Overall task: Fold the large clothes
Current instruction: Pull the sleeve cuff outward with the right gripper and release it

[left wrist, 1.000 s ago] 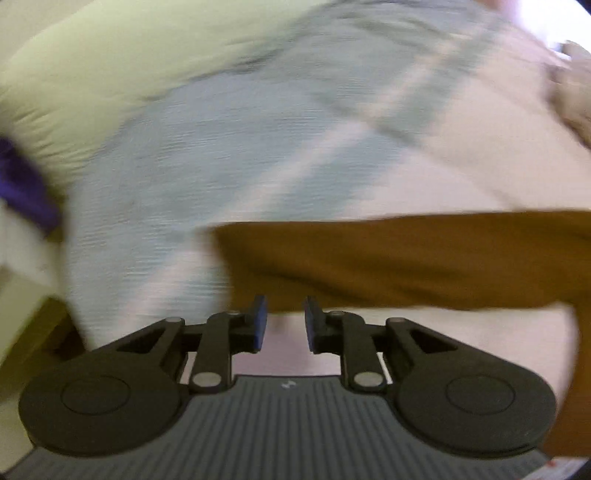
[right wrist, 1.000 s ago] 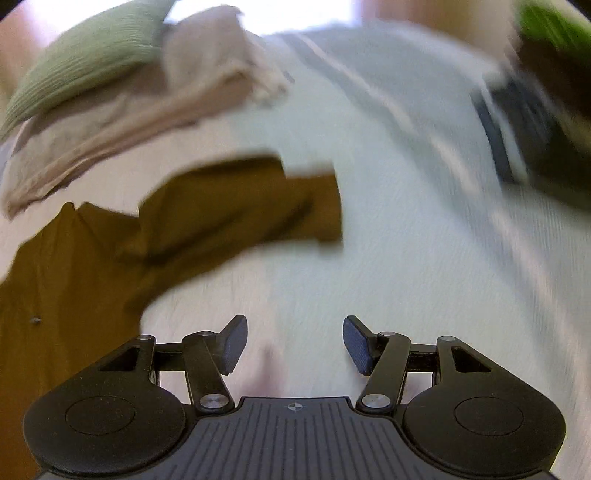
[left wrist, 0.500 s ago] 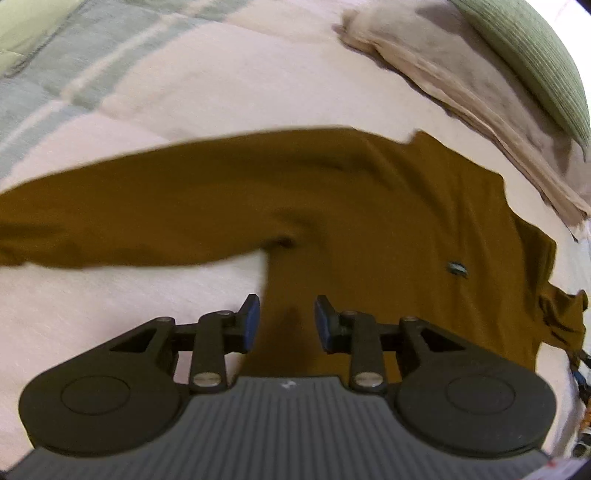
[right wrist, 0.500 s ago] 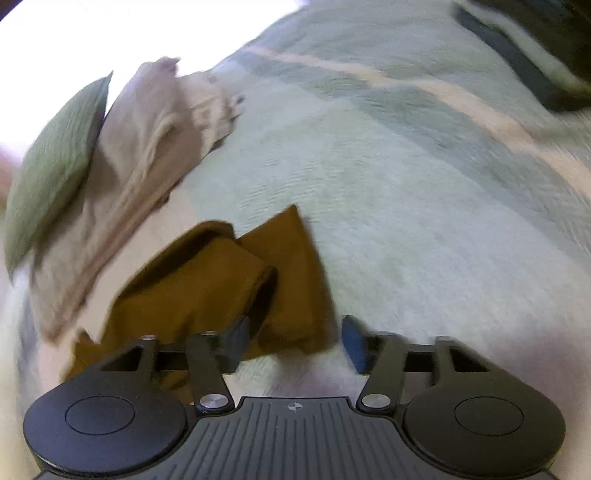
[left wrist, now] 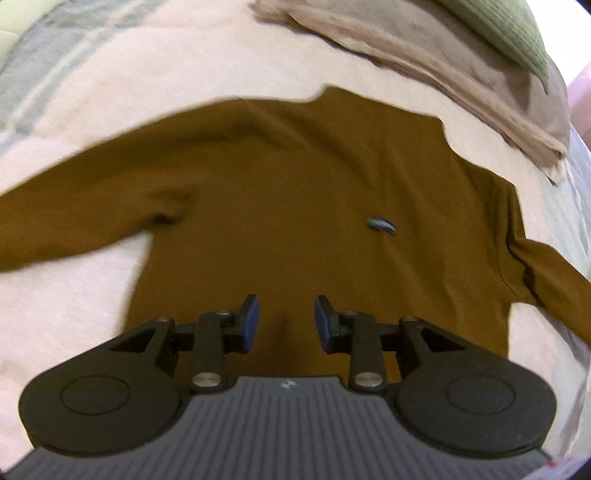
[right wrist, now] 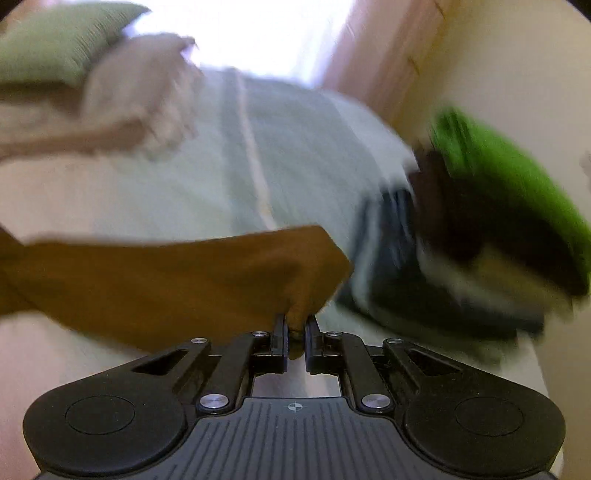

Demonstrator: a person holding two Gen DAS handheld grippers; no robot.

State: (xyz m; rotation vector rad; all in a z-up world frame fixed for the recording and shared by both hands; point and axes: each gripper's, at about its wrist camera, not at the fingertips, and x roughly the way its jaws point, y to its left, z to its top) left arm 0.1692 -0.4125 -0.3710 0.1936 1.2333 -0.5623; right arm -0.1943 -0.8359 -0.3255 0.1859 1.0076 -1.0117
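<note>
A brown long-sleeved sweater (left wrist: 288, 206) lies flat on the bed, chest up, with a small dark logo (left wrist: 381, 225) on it. One sleeve runs out to the left of the left wrist view, the other goes off at the right. My left gripper (left wrist: 284, 321) hovers over the sweater's lower body, its jaws apart with nothing between them. In the right wrist view my right gripper (right wrist: 295, 330) is shut on the cuff end of the brown sleeve (right wrist: 192, 280), which stretches away to the left above the bedcover.
A beige folded cloth (left wrist: 424, 62) and a green cushion (left wrist: 502, 33) lie at the head of the bed. A blurred stack of dark, white and bright green clothes (right wrist: 491, 221) sits at the right. The bedcover (right wrist: 280, 158) is pale with grey-blue stripes.
My left gripper swept from the striped cover across the sleeve to the sweater's body. My right gripper came down on the sleeve's end, shut on it and drew it out straight.
</note>
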